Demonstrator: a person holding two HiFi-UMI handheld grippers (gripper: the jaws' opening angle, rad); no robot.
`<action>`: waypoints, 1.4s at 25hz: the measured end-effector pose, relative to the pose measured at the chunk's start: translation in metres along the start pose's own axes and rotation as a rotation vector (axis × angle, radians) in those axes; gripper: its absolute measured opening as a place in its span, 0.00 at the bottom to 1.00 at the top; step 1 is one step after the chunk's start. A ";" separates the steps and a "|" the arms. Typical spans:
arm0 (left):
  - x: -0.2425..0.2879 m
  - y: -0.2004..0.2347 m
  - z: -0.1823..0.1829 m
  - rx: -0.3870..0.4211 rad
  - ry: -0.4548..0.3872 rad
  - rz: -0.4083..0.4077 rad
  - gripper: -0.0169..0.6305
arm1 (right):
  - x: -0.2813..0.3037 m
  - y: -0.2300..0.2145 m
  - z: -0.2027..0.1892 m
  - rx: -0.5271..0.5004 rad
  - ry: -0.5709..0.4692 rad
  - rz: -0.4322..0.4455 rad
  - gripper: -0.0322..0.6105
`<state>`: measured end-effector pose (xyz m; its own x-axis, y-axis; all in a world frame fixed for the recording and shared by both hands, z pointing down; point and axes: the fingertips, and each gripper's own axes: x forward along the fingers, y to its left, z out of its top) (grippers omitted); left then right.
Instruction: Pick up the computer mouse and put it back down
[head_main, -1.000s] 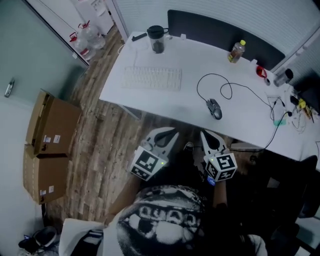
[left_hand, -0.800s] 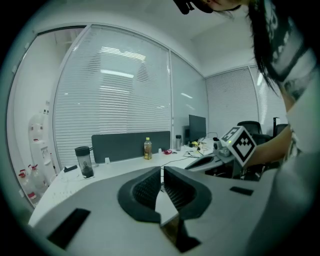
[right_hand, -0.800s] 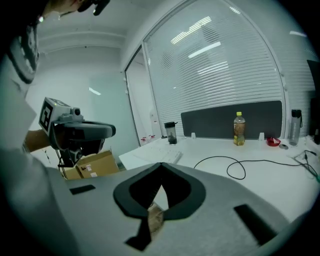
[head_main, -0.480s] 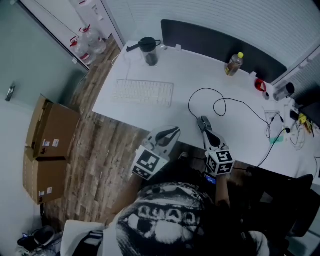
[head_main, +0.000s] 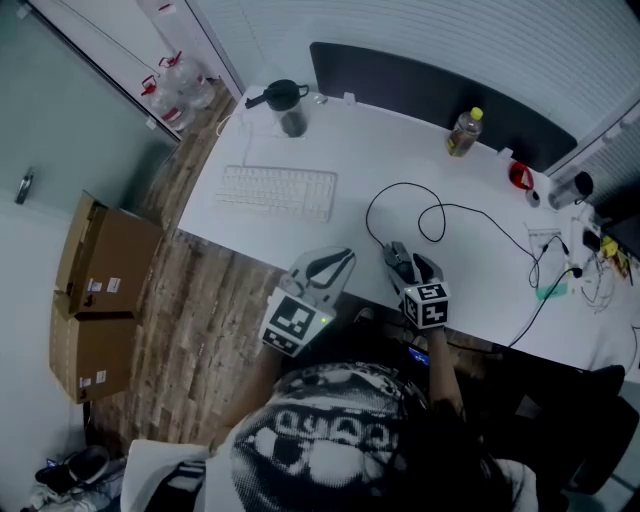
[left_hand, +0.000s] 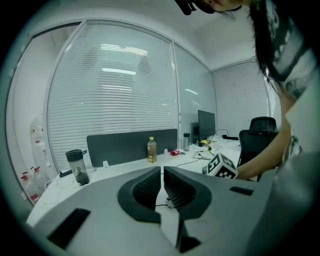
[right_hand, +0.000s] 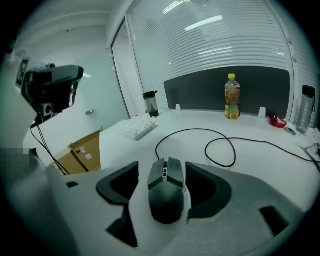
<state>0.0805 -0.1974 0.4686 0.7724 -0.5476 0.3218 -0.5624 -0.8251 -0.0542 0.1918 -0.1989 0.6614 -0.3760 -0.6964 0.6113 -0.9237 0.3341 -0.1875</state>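
The mouse lies on the white table near its front edge, its cable looping away toward 12 o'clock. The right claw has just been opening. It straddles the mouse with jaws at 9 and 3 o'clock, a gap on each side. The left claw, at the mouse's 9 o'clock, is closed and empty.

In the head view, bare desk lies right of the mouse. The keyboard occupies centre-left, a bottle upper right. Looped cable crosses beyond the mouse.
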 end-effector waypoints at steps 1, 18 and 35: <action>0.002 -0.001 -0.001 -0.002 0.005 0.003 0.05 | 0.006 -0.002 -0.003 -0.002 0.016 0.005 0.51; -0.004 0.009 -0.024 -0.015 0.100 -0.003 0.05 | 0.045 -0.010 -0.030 -0.081 0.108 -0.069 0.52; 0.049 0.034 0.011 0.070 0.021 -0.278 0.05 | -0.059 -0.025 0.074 0.121 -0.126 -0.259 0.52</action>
<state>0.1028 -0.2535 0.4718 0.8871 -0.2969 0.3534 -0.3078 -0.9511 -0.0264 0.2312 -0.2133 0.5734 -0.1265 -0.8245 0.5516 -0.9892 0.0630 -0.1326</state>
